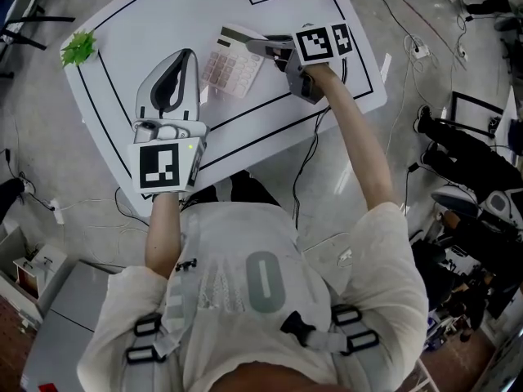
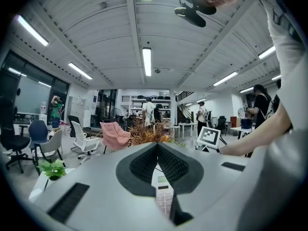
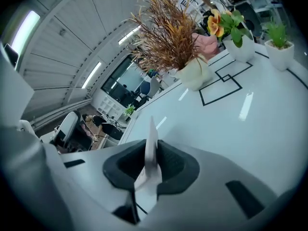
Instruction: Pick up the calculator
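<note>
So, the calculator point(image 1: 233, 65) is near the middle of the tabletop point(image 1: 163, 11), its 2 o'clock corner pinched in my right claw point(image 1: 260, 46). My left claw point(image 1: 187, 55), pads together and empty, is just beside it at 9 o'clock.

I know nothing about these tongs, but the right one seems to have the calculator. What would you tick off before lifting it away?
1. Right tongs closed on the white plastic calculator with pale pink keys: ok, its thin edge sits between the pads.
2. Grip well placed: not ok, it holds only the display end, so the calculator may swing.
3. Calculator free of the white table: cannot tell, the near end may rest on it.
4. Left tongs out of the way: ok, shut, empty, beside the calculator and apart from it.
5. Small green plant clear of the path: ok, off at the table corner.
</note>
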`<action>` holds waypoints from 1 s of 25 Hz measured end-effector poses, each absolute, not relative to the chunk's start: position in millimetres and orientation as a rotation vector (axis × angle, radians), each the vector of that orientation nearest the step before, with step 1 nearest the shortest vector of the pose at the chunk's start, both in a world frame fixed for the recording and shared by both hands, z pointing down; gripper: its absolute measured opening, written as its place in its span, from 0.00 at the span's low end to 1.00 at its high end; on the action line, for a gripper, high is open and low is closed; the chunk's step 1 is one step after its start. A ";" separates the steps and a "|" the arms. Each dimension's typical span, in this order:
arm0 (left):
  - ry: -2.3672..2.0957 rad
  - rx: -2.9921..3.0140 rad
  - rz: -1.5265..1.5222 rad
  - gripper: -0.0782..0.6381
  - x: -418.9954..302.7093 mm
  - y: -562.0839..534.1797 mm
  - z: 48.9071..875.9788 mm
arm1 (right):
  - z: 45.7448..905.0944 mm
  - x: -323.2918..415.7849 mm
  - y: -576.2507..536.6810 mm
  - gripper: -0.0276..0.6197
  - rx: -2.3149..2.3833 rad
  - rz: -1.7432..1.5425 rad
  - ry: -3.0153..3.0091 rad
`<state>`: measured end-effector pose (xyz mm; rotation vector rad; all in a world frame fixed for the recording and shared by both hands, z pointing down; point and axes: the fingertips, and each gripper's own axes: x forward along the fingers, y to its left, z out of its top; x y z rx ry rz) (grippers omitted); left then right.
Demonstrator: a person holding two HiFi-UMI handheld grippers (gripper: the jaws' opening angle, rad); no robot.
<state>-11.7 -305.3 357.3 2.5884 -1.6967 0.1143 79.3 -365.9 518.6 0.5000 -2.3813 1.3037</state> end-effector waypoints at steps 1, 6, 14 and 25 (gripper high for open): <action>-1.701 2.590 0.105 0.14 -12.9 -303.4 354.5 | 514.1 80.4 -366.7 0.15 0.526 1.284 -2.390; -1.741 2.655 0.085 0.14 -21.0 -296.8 330.9 | 474.3 82.3 -377.5 0.15 0.709 1.109 -2.477; -1.732 2.755 0.016 0.14 -32.3 -269.4 297.7 | 384.3 99.0 -376.2 0.15 1.217 0.655 -2.517; -1.717 2.939 -0.045 0.14 -19.8 -219.8 244.0 | 270.5 99.9 -274.5 0.15 1.570 -0.113 -2.357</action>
